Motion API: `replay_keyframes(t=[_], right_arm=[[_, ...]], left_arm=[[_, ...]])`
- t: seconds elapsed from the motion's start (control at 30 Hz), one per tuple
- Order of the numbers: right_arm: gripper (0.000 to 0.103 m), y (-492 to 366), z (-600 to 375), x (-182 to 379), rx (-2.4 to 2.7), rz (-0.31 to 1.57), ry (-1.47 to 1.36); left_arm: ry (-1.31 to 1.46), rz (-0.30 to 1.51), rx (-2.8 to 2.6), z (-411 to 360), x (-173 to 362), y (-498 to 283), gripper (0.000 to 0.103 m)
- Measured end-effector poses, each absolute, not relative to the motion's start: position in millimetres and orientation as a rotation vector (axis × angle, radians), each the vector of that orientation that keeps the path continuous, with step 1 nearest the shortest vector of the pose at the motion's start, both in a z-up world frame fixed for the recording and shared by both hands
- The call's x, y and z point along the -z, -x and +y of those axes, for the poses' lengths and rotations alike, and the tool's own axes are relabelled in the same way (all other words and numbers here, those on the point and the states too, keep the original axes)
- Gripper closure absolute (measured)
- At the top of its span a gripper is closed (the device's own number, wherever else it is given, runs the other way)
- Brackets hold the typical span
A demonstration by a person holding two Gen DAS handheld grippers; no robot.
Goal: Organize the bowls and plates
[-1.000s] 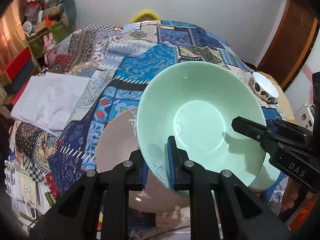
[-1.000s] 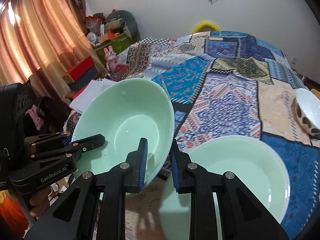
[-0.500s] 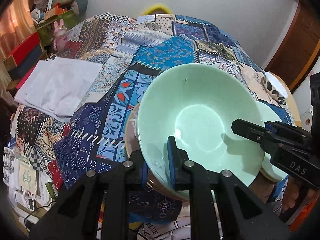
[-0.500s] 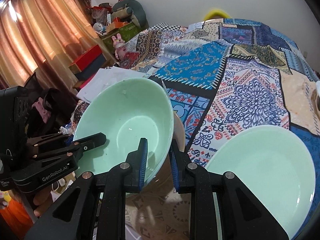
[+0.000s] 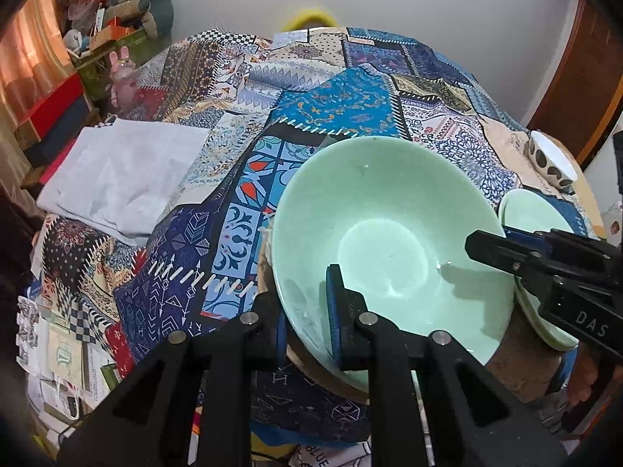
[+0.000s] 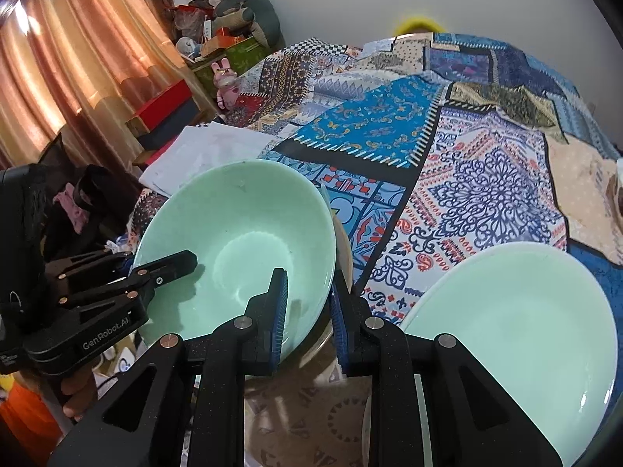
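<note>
A pale green bowl (image 5: 389, 241) is held by both grippers. My left gripper (image 5: 307, 319) is shut on its near rim, one finger inside and one outside. From the other side, my right gripper (image 6: 307, 311) is shut on the same green bowl (image 6: 241, 245). Under it lies a beige plate (image 5: 266, 260), mostly covered, with only its edge (image 6: 344, 249) showing; I cannot tell whether the two touch. A pale green plate (image 6: 518, 319) lies on the cloth to the right.
A patchwork cloth (image 5: 350, 105) covers the surface. A small white bowl with dark spots (image 5: 553, 159) stands at the far right. White folded fabric (image 5: 117, 179) lies to the left. Boxes and toys (image 6: 167, 113) are stacked by the curtain, and papers lie below the near edge.
Both grippers have carried the green bowl over the beige plate and lower, so the plate is now almost hidden. Both grips on the rim are unchanged.
</note>
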State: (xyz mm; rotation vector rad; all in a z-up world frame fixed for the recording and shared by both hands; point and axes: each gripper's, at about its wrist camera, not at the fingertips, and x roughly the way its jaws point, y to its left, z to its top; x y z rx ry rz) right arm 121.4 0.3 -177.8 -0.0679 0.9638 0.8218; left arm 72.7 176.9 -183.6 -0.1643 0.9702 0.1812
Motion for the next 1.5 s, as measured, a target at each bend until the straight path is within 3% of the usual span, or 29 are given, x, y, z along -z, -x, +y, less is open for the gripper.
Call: replay_keyframes(t=[0.2, 0.47, 0.7, 0.97, 1.07, 1.5], right_arm=[[0.083, -121, -5, 175, -0.822, 0.967, 0.050], [0.080, -120, -13, 171, -0.811, 0.951, 0.050], [0.080, -122, -25, 169, -0.805, 0.954, 0.038], [0.080, -129, -59, 162, -0.755, 0.938, 0.020], [0.080, -131, -79, 158, -0.722, 0.930, 0.005], [0.055, -148, -190, 135, -0.499, 0.842, -0.045]], left_arm=[[0.122, 0.977, -0.201, 172, 184, -76, 0.087], [0.131, 0.986, -0.195, 171, 185, -80, 0.075], [0.156, 1.003, -0.200, 171, 178, -79, 0.073], [0.118, 0.905, -0.260, 164, 153, -72, 0.054], [0.111, 0.891, -0.257, 158, 145, -71, 0.052], [0.099, 0.824, -0.145, 97, 115, -94, 0.024]])
